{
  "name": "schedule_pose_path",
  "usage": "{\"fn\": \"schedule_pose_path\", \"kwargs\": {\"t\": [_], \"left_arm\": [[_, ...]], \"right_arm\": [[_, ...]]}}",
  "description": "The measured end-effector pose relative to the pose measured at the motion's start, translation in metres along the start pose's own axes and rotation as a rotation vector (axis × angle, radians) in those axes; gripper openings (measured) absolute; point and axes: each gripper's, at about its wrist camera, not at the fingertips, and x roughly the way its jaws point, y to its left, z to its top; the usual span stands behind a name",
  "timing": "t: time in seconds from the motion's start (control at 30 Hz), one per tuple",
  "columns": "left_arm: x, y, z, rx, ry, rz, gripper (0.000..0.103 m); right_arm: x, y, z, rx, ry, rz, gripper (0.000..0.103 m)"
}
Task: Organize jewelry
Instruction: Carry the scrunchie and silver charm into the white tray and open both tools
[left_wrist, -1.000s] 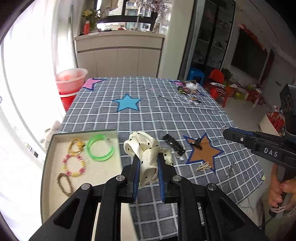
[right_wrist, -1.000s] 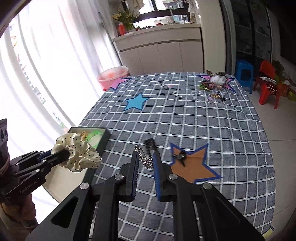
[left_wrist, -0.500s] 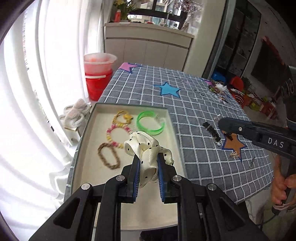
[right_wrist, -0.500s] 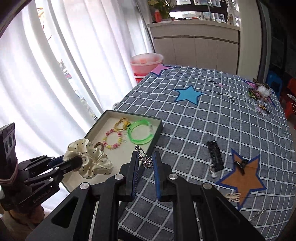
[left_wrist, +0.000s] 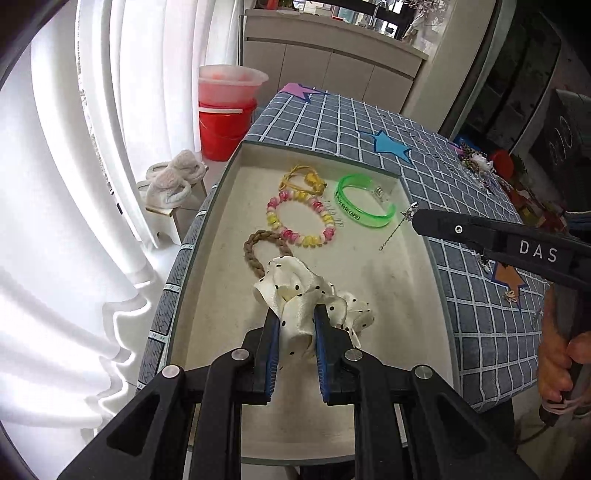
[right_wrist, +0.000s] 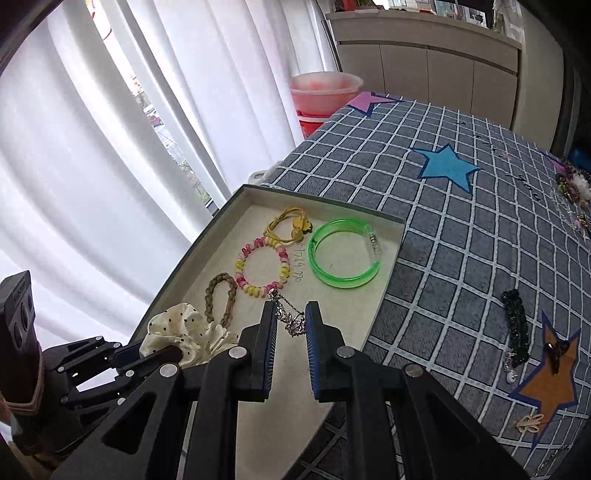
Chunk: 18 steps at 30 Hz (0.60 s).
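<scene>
A beige-lined tray (left_wrist: 369, 295) (right_wrist: 343, 310) lies at the table's left edge. In it are a green bangle (left_wrist: 364, 205) (right_wrist: 345, 258), a pink and yellow bead bracelet (left_wrist: 301, 221) (right_wrist: 262, 267), a yellow hair tie (left_wrist: 303, 179) (right_wrist: 290, 223) and a brown braided band (left_wrist: 258, 251) (right_wrist: 221, 297). My left gripper (left_wrist: 295, 317) is shut on a cream polka-dot scrunchie (left_wrist: 306, 295) (right_wrist: 184, 332) low over the tray's near part. My right gripper (right_wrist: 291, 317) is shut on a thin silver chain (right_wrist: 286, 314) (left_wrist: 397, 230) that dangles above the tray beside the bangle.
A checked grey cloth (right_wrist: 461, 229) covers the table. On it lie a black beaded clip (right_wrist: 515, 317), a small dark piece on an orange star (right_wrist: 554, 384) and a pile of jewellery (left_wrist: 476, 162) at the far end. Red buckets (left_wrist: 225, 110) and curtains stand to the left.
Both grippers swung left from the table's middle to above the tray and sank, carrying the scrunchie and the chain. The scrunchie now hangs just over the tray floor.
</scene>
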Motion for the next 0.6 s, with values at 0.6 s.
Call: {"fn": "schedule_pose_path", "kwargs": {"t": [0.6], "left_arm": [[0.045,0.001,0.022,-0.020,0.045,0.093,0.044]], "right_arm": [[0.075,-0.026,0.011,0.054,0.107,-0.074,0.017]]}}
